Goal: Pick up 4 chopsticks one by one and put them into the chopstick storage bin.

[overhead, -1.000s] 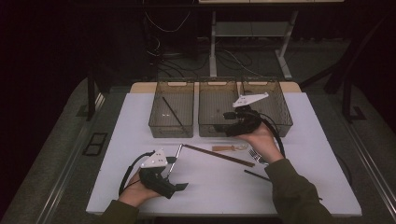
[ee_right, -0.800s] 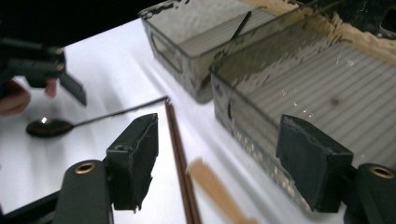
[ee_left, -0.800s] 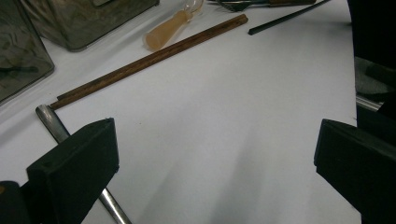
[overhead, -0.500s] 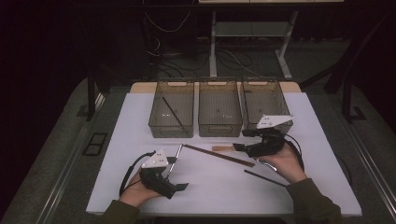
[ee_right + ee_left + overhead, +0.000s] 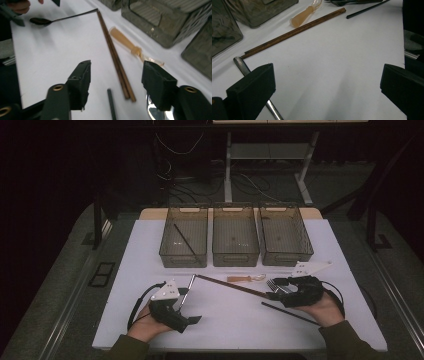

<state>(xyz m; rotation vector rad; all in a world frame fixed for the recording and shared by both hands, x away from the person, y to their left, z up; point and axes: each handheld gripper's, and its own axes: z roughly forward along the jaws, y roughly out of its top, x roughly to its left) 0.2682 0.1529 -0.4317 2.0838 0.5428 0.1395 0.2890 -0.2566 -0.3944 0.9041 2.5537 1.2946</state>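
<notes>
My right gripper point(image 5: 274, 295) rests open low over the table at the near right, jaws pointing left beside a metal fork point(image 5: 274, 284). Between its jaws point(image 5: 117, 85) lie the ends of a pair of brown wooden chopsticks point(image 5: 115, 55) and a black chopstick point(image 5: 111, 102). An amber plastic utensil point(image 5: 125, 41) lies just beyond. My left gripper point(image 5: 192, 319) sits open at the near left, nothing between its jaws point(image 5: 327, 87). A metal spoon point(image 5: 242, 67) runs past its left jaw. The wooden chopsticks point(image 5: 230, 286) stretch between the two grippers.
Three smoky see-through bins stand in a row at the back: left point(image 5: 182, 260), middle point(image 5: 235, 259), right point(image 5: 287, 257). A black chopstick point(image 5: 184, 239) lies in the left bin. The white mat's front edge runs just before both hands.
My right gripper has come back from over the bins and down to the table at the near right, beside the fork. The left gripper has stayed put.
</notes>
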